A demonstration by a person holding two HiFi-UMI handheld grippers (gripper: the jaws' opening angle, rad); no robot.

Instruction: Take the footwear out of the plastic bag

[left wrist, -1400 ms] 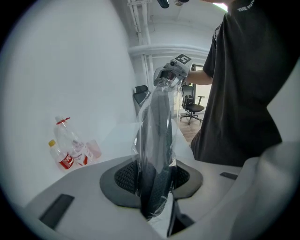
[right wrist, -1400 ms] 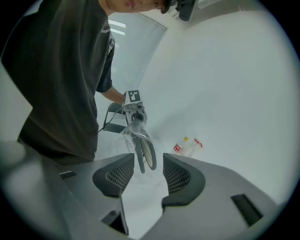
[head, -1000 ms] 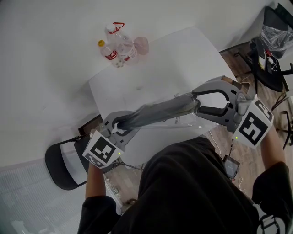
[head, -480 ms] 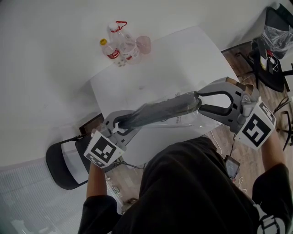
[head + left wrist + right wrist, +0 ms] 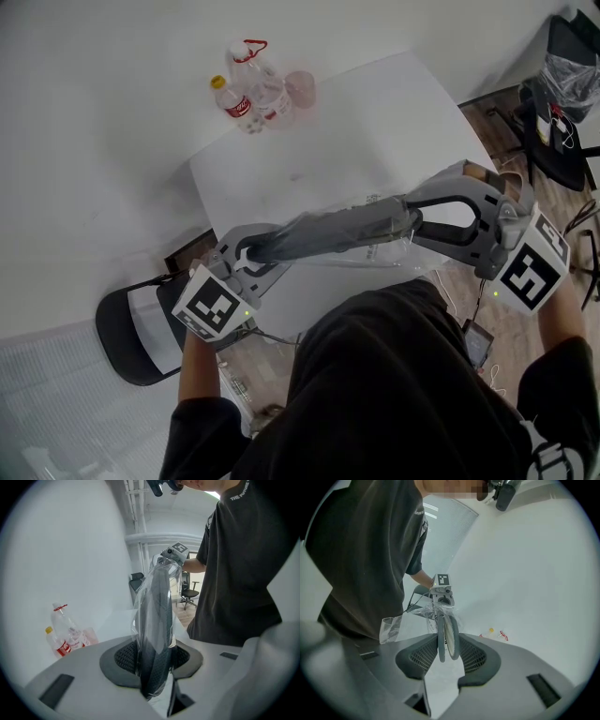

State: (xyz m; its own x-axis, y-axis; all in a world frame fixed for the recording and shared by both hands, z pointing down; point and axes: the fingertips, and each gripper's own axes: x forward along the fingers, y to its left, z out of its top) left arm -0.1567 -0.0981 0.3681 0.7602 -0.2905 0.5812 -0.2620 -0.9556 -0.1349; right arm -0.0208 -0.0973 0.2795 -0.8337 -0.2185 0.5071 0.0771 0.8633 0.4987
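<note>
Dark grey footwear (image 5: 328, 234) in a clear plastic bag (image 5: 375, 251) hangs lengthways between my two grippers above the white table (image 5: 375, 122). My left gripper (image 5: 251, 255) is shut on the bagged end; in the left gripper view the wrapped footwear (image 5: 157, 620) stands gripped between the jaws of the left gripper (image 5: 154, 660). My right gripper (image 5: 412, 223) has just been closing its jaws on the other end. In the right gripper view the pair's soles (image 5: 446, 634) sit pinched in the right gripper (image 5: 446, 656), with loose bag (image 5: 401, 623) trailing to the left.
Two plastic bottles (image 5: 248, 89) and a pink cup (image 5: 300, 87) stand at the table's far corner. A black chair (image 5: 127, 333) is at the lower left. Another chair (image 5: 562, 84) with a bag stands on the wooden floor at the upper right.
The right gripper's jaws, wide apart around the footwear's end a second ago, have come together on it. The left gripper has kept its hold and place.
</note>
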